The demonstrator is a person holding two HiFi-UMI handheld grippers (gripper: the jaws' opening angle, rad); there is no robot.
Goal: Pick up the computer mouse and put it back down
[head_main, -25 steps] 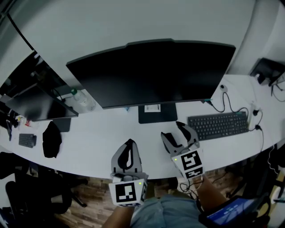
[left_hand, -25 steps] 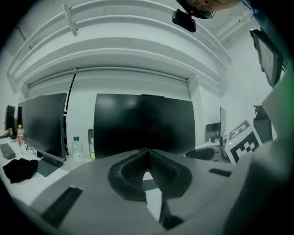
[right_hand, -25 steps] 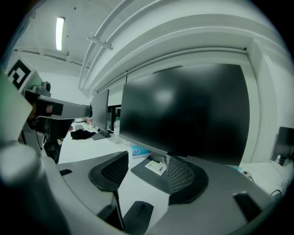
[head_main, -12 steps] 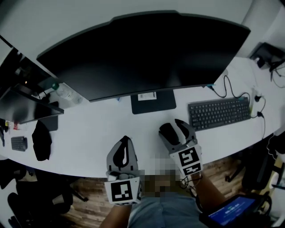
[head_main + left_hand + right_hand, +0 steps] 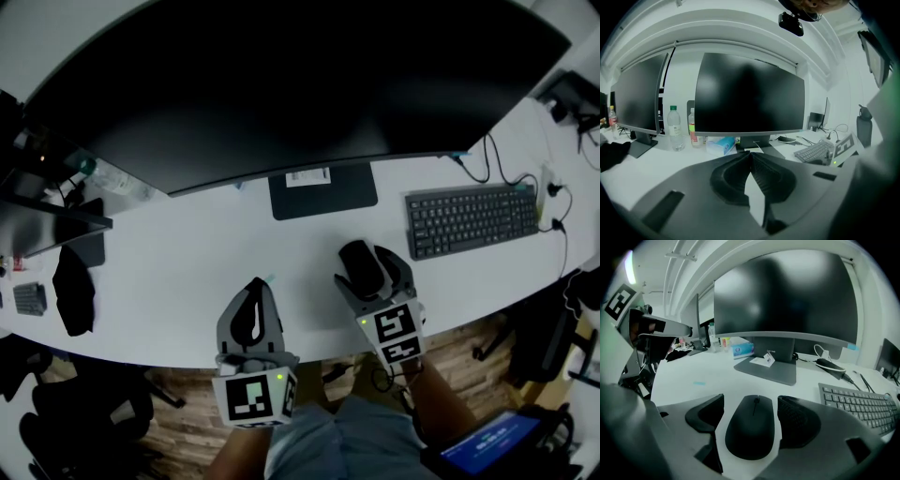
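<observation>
At the bottom of the head view, the person's arms lead up to the two marker cubes, one at lower centre-left [image 5: 253,398] and one at lower centre-right [image 5: 394,330], both over the near edge of the white desk [image 5: 178,272]. A strip of wooden floor [image 5: 178,412] shows below that edge. The left gripper [image 5: 751,155] is clenched on nothing: in its own view the two black pads meet at their tips, with bare desk showing in the gap beneath them. The right gripper [image 5: 751,403] is released, its jaws spread to either side of the black computer mouse [image 5: 752,430]. The mouse lies flat on the desk between them, with a sliver of white desk visible along each flank, wider at the frame's left than at its right. In the head view this puts the mouse just right of centre, near the desk's front edge. Farther back and to the right lies a dark keyboard [image 5: 469,218], well apart from the mouse. Behind the mouse at centre sits the flat grey monitor stand [image 5: 323,192]. Above it, the large dark monitor [image 5: 281,75] fills the upper frame. A black cloth [image 5: 72,286] lies at the far left. In the left gripper view, a clear water bottle [image 5: 675,129] and a tissue box [image 5: 723,144] stand under the screen's lower edge.
</observation>
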